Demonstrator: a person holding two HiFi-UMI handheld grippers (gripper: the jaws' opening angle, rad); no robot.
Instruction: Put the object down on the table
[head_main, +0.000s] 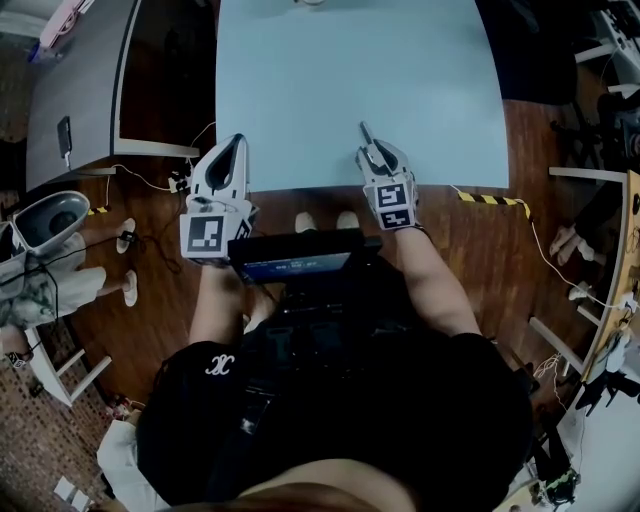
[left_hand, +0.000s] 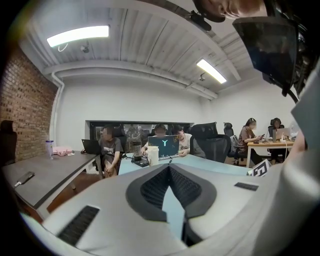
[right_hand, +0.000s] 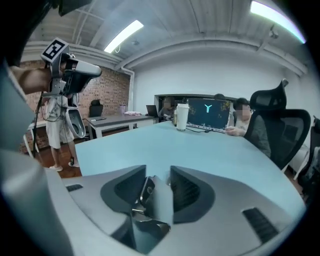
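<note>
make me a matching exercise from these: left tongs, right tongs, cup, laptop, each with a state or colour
1 left tongs
2 right tongs
3 cup
4 laptop

a white
b lid up, screen lit
c apart, small metal object between them
d together, nothing between them

Pairs: 1-d, 2-c, 3-a, 4-b

The person is wearing a black short-sleeved top (head_main: 420, 420) with a small white emblem (head_main: 220, 365) showing on the sleeve at lower left. Pale shoes (head_main: 305, 222) are peeking out at centre. The left tongs (head_main: 238, 142) and right tongs (head_main: 370, 148) are showing pale grey shells, dark ribbed pads (left_hand: 152, 189) and black-and-white marker cubes (head_main: 207, 235).
</note>
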